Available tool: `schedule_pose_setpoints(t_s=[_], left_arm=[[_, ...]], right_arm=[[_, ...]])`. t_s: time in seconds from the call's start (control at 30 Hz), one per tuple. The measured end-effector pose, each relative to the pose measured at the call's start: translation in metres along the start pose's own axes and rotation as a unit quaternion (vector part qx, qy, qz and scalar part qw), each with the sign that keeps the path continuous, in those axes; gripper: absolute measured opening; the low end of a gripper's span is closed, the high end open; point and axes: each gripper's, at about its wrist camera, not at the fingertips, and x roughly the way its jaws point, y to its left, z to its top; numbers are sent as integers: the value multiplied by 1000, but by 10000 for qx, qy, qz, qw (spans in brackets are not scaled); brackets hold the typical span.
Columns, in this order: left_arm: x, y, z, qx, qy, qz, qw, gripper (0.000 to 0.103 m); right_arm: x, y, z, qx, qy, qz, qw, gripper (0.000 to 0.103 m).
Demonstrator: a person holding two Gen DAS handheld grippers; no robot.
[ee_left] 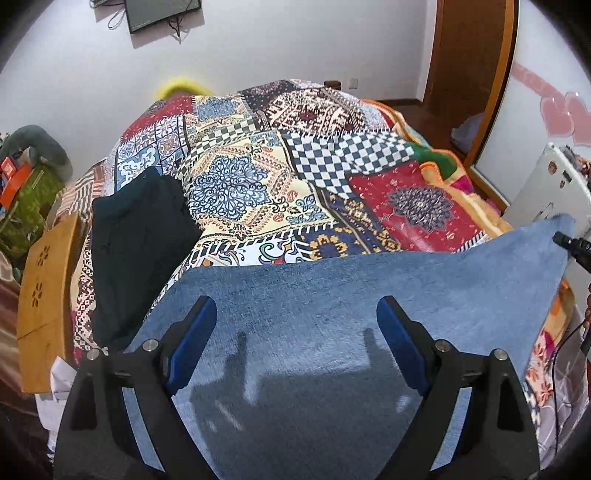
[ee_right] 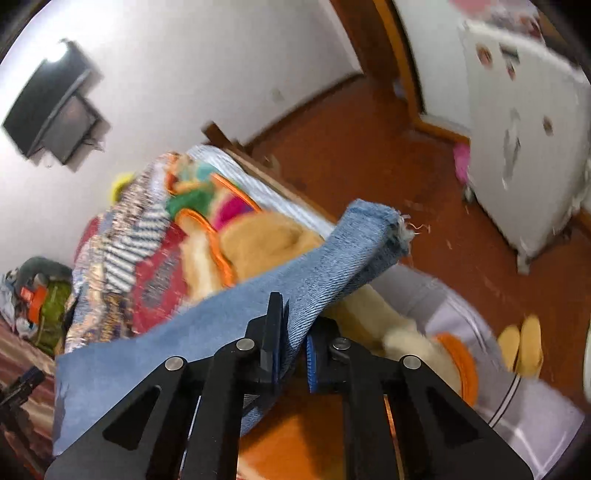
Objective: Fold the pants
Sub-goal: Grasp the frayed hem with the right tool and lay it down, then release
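1. Left gripper point(ee_left: 295, 332) is seen spread wide, blue pads point(ee_left: 190, 347) well apart; nothing is held between them. Blue denim pants point(ee_left: 332, 314) are seen under and between the fingers. Whether the fingers touch the cloth cannot be told.
2. Right gripper point(ee_right: 291, 347) is seen closed tight on a fold of the pants point(ee_right: 229, 317); the denim is pinched between the blue pads and lifted off the bed.
3. A frayed hem end of the pants point(ee_right: 384, 229) is seen sticking up past the right fingers, loose threads at its edge.
4. In the left view, the far right corner of the denim is raised, with the right gripper's tip point(ee_left: 570, 245) at that corner.
5. Pants are spread across the near edge of the bed, over a patchwork bedcover point(ee_left: 258, 177).
6. A dark folded garment point(ee_left: 140, 240) is laid on the bedcover, left of the denim, just apart from it.
7. A wooden board with flower cut-outs point(ee_left: 44, 295) is seen at the bed's left side.
8. An orange-trimmed fleece blanket point(ee_right: 258, 236) is seen on the bed's right side.
9. Beyond: red-brown floor point(ee_right: 369, 155), white cabinet point(ee_right: 524, 140), wooden door frame point(ee_left: 495, 85).
10. A wall-mounted screen point(ee_left: 162, 13) is seen on the far white wall.
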Motion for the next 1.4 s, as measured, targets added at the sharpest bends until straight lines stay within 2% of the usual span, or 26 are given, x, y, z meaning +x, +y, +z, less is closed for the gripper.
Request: schedule_pose_setpoints(t_s=[0.2,0.33,0.53,0.7,0.8,0.87,1.03,1.13,1.2,1.23,1.27,1.33,1.4], left_arm=[[-19,11,-2,-244,-244,-48,9994,89],[-37,24,-8,-391,-443,18,9983,89],[-62,49,-22,-687,-694,-7,9952,89],[-70,70,-37,-1002,-754,-51,9921,89],[-71,82,-48,-1170,-726,-65,9905,89],[-71,88,-54,-1273,-708,-62,9893,89],[-68,101,-66,-1552,-606,-119,9860,89],[-63,103,-68,-1634,-525,-151,9850,89],[-59,103,-68,-1655,-480,-173,9849,89],[-57,101,-67,-1653,-454,-193,9850,89],[-56,99,-65,-1639,-431,-215,9853,89],[-54,93,-60,-1582,-411,-247,9862,89],[-53,84,-54,-1451,-427,-268,9881,89]], right_arm=[[-44,61,24,-611,-544,630,9946,7],[-69,119,28,-1205,-781,1169,9827,7],[-76,205,11,-2012,-656,1889,9589,7],[-50,265,-26,-2650,-172,2262,9372,7],[-29,290,-56,-2971,296,2404,9236,7],[-13,300,-81,-3139,759,2494,9130,7],[19,316,-132,-3667,1609,2372,8851,9],[33,317,-152,-3851,2017,2167,8741,12],[34,317,-155,-3909,2086,2139,8706,17],[31,318,-155,-3952,2103,2176,8673,23],[27,319,-155,-3970,2188,2260,8623,34],[20,318,-155,-3956,2275,2457,8552,45],[10,317,-154,-4035,2194,2489,8527,45]])
